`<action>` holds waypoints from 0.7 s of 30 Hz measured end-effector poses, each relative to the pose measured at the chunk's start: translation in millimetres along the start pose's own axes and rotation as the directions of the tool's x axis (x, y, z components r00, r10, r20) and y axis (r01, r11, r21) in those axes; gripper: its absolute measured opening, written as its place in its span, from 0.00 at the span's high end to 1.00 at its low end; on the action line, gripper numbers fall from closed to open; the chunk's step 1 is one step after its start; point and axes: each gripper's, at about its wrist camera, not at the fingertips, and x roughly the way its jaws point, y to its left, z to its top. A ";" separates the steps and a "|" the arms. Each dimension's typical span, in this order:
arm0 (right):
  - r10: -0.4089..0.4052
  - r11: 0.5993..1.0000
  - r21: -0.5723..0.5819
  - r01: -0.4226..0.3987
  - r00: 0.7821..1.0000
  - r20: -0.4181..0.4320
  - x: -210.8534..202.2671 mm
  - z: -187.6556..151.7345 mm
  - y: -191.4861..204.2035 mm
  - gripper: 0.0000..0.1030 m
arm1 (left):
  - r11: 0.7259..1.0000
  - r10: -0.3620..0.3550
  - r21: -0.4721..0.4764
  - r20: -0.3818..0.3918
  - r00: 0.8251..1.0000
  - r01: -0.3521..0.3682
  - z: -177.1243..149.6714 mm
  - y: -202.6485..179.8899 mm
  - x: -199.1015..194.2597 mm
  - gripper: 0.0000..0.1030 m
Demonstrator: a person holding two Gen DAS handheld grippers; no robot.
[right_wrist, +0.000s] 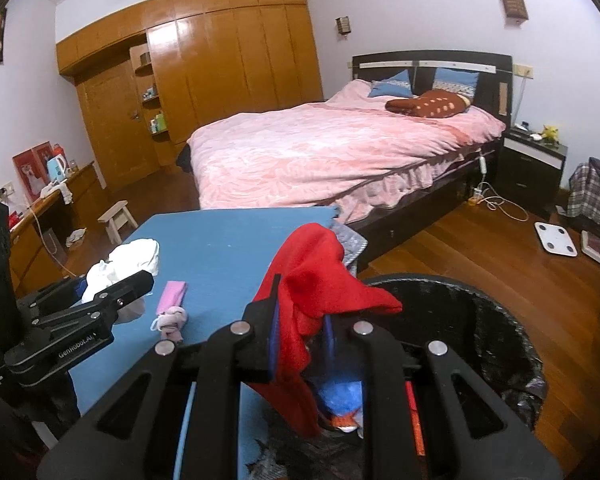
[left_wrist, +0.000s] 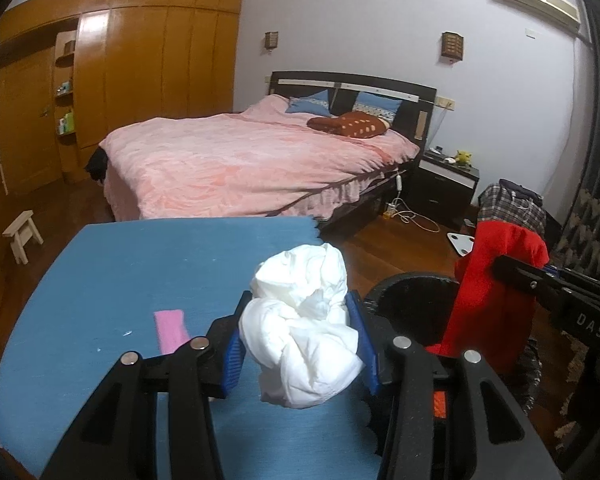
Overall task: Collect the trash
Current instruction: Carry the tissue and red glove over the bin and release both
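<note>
Both tools are loaded, right tool (right_wrist: 300, 344) clamped on a red cloth (right_wrist: 320, 272) right at the black bin's (right_wrist: 500, 320) rim, left tool (left_wrist: 300, 340) gripping a white wad (left_wrist: 304, 328) over the blue worktop (left_wrist: 140, 272), bin to its right.

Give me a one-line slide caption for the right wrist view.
Right gripper holds red cloth beside the black bin; left gripper carries a white wad over the blue table.
</note>
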 end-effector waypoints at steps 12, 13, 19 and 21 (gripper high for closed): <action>-0.077 0.996 0.049 0.076 0.997 0.010 -23.8 -12.6 -43.1 0.84 | 0.997 -0.063 0.050 0.000 0.998 0.063 0.9 -44.8 8.9 0.55; -0.082 0.995 0.051 0.081 0.997 0.010 -25.3 -13.5 -45.1 0.84 | 0.996 -0.070 0.054 0.000 0.998 0.070 0.6 -49.5 9.9 0.55; -0.123 0.990 0.077 0.122 0.992 0.004 -33.3 -22.3 -63.0 0.84 | 0.990 -0.111 0.082 -0.008 0.994 0.111 -1.5 -71.8 14.7 0.55; -0.136 0.987 0.087 0.135 0.991 0.001 -35.5 -25.1 -70.1 0.84 | 0.988 -0.124 0.096 -0.011 0.992 0.125 -2.0 -81.4 17.5 0.55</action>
